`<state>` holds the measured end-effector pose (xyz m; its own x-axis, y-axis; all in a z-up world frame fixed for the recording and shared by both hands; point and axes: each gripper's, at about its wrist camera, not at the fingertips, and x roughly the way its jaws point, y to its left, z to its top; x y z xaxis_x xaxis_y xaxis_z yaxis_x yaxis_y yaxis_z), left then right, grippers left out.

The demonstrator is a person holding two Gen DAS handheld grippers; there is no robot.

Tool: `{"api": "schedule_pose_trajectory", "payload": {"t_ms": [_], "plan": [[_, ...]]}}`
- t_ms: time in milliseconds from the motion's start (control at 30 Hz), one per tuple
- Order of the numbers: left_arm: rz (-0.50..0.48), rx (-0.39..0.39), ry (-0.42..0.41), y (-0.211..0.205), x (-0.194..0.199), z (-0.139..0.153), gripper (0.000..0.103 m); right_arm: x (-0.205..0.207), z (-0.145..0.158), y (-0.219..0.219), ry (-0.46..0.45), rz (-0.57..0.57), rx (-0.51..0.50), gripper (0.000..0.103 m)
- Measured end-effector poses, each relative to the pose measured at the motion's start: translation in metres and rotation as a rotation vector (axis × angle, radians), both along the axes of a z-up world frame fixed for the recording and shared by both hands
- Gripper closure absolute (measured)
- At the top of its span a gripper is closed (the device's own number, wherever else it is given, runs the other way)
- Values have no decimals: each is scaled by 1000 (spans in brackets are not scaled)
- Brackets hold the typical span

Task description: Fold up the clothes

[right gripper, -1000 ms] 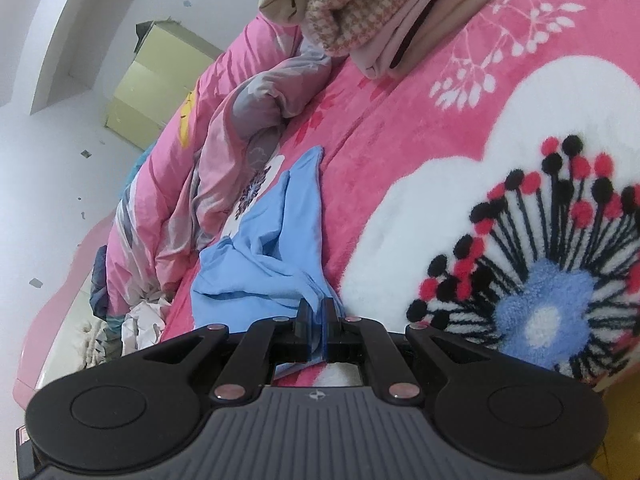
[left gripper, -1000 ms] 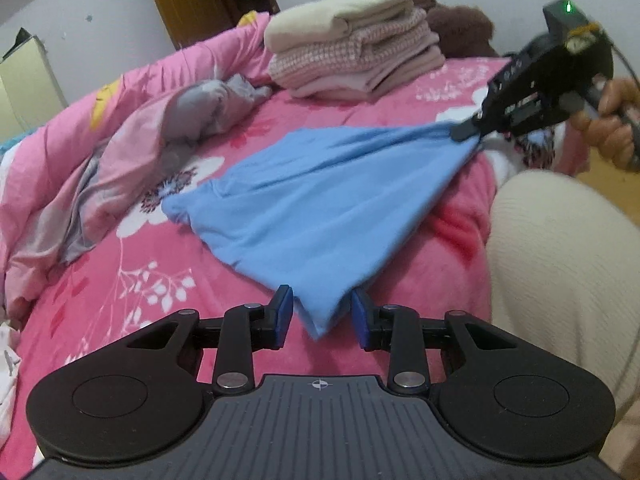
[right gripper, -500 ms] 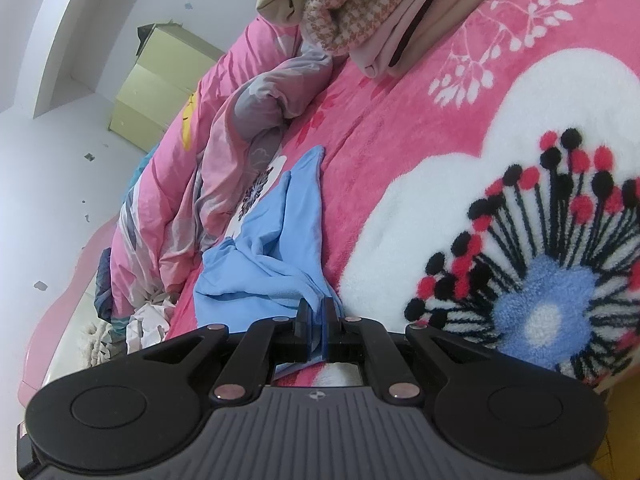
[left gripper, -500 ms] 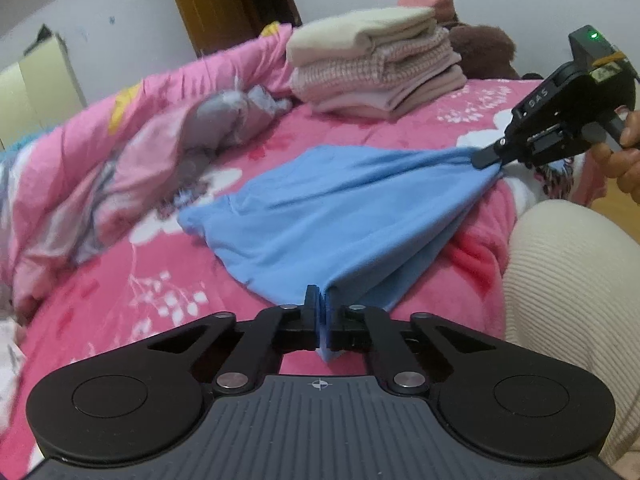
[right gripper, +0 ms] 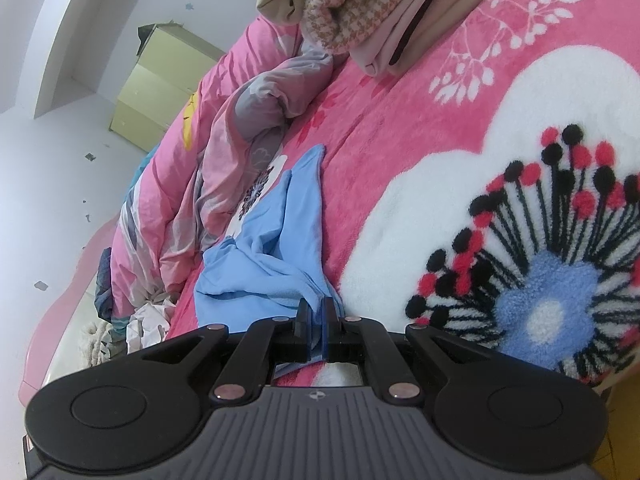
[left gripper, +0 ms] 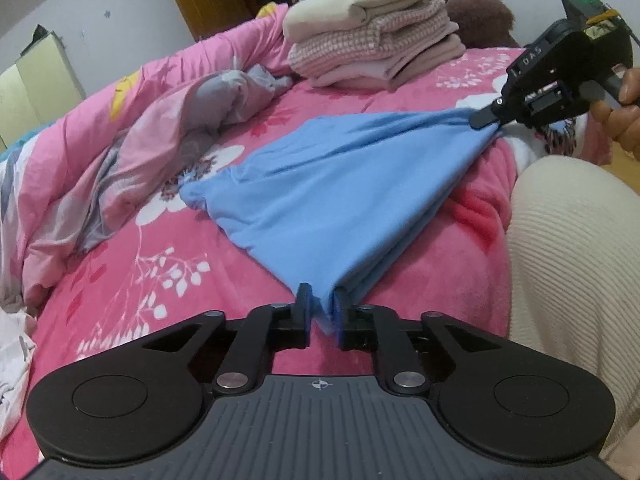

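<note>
- Blue garment (left gripper: 336, 196): lies on the pink floral blanket (left gripper: 132, 280) at the bed's near edge, stretched between both tools.
- Left gripper (left gripper: 320, 306): nearly closed, pinching the garment's near corner.
- Right gripper (right gripper: 316, 316): clamped tight on the opposite corner; the left view alone shows its body, lettered "DAS", and the hand (left gripper: 624, 116) holding it.
- Right view alone: large flower motif (right gripper: 540, 280).
- Folded stack (left gripper: 372, 36) behind; bare blanket between stack and garment.
</note>
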<state>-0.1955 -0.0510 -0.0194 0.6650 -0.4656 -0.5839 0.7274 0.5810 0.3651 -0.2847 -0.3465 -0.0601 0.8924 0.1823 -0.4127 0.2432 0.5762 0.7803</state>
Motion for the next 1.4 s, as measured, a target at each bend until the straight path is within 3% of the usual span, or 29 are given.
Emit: {"api": "schedule_pose_trajectory", "payload": {"t_ms": [100, 267, 333, 400, 600, 867, 1133, 1400], "plan": [[15, 16, 19, 0, 1, -5, 78, 0, -1, 0, 0, -1, 2, 99], [46, -23, 69, 4, 7, -5, 77, 0, -1, 1, -2, -2, 3, 99], [63, -67, 110, 7, 12, -4, 81, 0, -1, 1, -3, -2, 5, 99], [70, -107, 155, 11, 16, -2, 99, 0, -2, 0, -3, -3, 6, 99], [109, -272, 348, 29, 32, 27, 102, 0, -1, 0, -1, -3, 1, 99], [104, -154, 342, 23, 32, 1, 103, 1, -2, 0, -5, -4, -3, 99], [91, -203, 384, 38, 35, 4, 101, 1, -2, 2, -6, -7, -8, 99], [85, -239, 354, 53, 35, 19, 97, 2, 1, 4, -3, -8, -17, 99]]}}
